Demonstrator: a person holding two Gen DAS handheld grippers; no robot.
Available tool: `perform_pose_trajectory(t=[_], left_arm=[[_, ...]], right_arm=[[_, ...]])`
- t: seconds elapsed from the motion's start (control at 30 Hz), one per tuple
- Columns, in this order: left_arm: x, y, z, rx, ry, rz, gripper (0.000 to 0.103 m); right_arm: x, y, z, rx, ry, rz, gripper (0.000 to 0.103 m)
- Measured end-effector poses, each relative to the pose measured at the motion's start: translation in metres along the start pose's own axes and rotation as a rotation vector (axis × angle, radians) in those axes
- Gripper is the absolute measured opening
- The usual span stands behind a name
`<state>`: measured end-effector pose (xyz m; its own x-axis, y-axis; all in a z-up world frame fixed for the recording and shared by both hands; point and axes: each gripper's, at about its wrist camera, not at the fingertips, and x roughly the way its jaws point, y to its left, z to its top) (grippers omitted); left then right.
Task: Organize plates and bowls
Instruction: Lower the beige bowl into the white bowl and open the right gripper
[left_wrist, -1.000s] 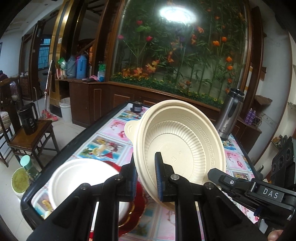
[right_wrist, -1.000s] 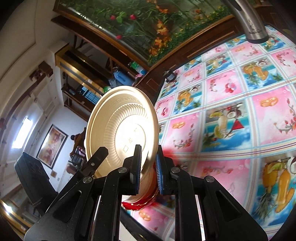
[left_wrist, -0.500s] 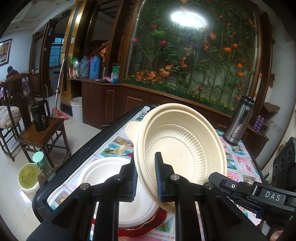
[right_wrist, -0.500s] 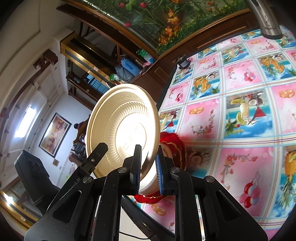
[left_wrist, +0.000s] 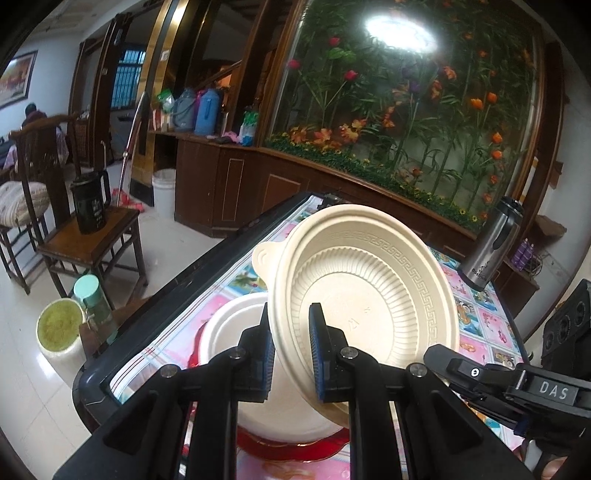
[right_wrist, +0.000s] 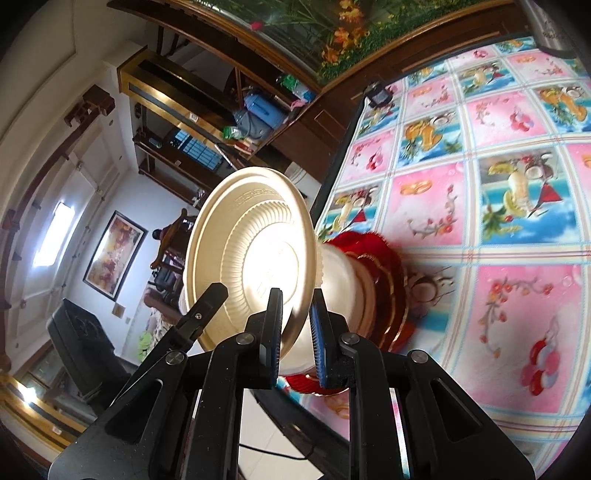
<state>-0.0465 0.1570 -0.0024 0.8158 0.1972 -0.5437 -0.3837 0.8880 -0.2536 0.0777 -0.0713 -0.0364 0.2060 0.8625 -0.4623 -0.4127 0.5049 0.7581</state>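
Both grippers tilt downward over the desk (right_wrist: 517, 206), each clamping the rim of one beige bowl (left_wrist: 369, 295), held on edge. The left gripper (left_wrist: 291, 354) has its fingers (left_wrist: 318, 354) nearly closed on the near rim; the right gripper (right_wrist: 297, 328) grips likewise. Below sits a white bowl (left_wrist: 236, 325), seemingly on a red plate (right_wrist: 384, 266)
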Motion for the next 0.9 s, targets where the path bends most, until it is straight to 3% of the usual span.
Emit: perform_pose_trajectory(t=[0.23,0.67,0.9], left_arm=[[-0.009,0.014,0.001,-0.01,0.0,0.019,0.016],[0.015,0.021,-0.014,-0.028,0.118,0.014,0.016],[0.021,0.021,-0.016,-0.024,0.138,0.02,0.016]], right_arm=[[0.022,0.009,-0.011,0.01,0.069,0.015,0.016],[0.036,-0.003,-0.017,0.047,0.126,-0.029,0.016],[0.04,-0.01,-0.017,0.067,0.133,-0.041,0.016]])
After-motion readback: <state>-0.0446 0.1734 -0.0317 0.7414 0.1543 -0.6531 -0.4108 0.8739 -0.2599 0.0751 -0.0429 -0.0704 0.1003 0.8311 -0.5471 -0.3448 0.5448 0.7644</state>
